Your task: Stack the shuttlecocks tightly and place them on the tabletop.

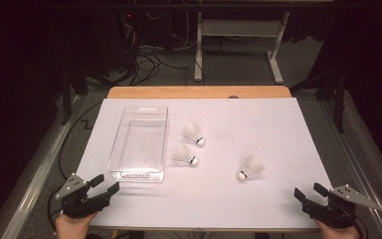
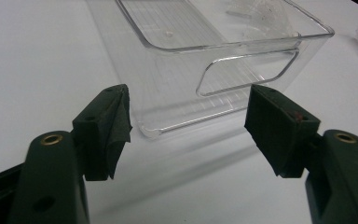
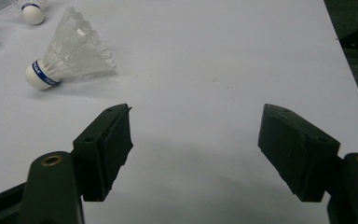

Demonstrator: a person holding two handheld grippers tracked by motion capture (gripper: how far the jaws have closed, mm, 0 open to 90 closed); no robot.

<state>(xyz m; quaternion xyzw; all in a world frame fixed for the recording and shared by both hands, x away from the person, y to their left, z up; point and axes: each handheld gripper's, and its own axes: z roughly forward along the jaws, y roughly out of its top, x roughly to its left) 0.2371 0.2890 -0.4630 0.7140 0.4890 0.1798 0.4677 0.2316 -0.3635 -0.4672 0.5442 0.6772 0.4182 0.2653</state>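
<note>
A clear plastic bin (image 1: pixel 115 149) lies empty on the white table cover, left of centre. Three white shuttlecocks lie to its right: one (image 1: pixel 194 133) farthest back, one (image 1: pixel 185 155) close to the bin, one (image 1: pixel 249 167) further right. My left gripper (image 1: pixel 105 184) sits open at the front left, just short of the bin's near wall (image 2: pixel 168 88), with nothing between its pads. My right gripper (image 1: pixel 309 191) stands open at the front right. In the right gripper view (image 3: pixel 196 135) the nearest shuttlecock (image 3: pixel 70 51) lies on its side ahead and to the left, cork end toward me.
The white cover (image 1: pixel 258 124) spreads over a wooden table whose far edge (image 1: pixel 199 92) shows bare. Beyond it are a desk frame (image 1: pixel 238 45) and cables on the floor. The table's right edge (image 3: pixel 340 56) runs close beside my right gripper.
</note>
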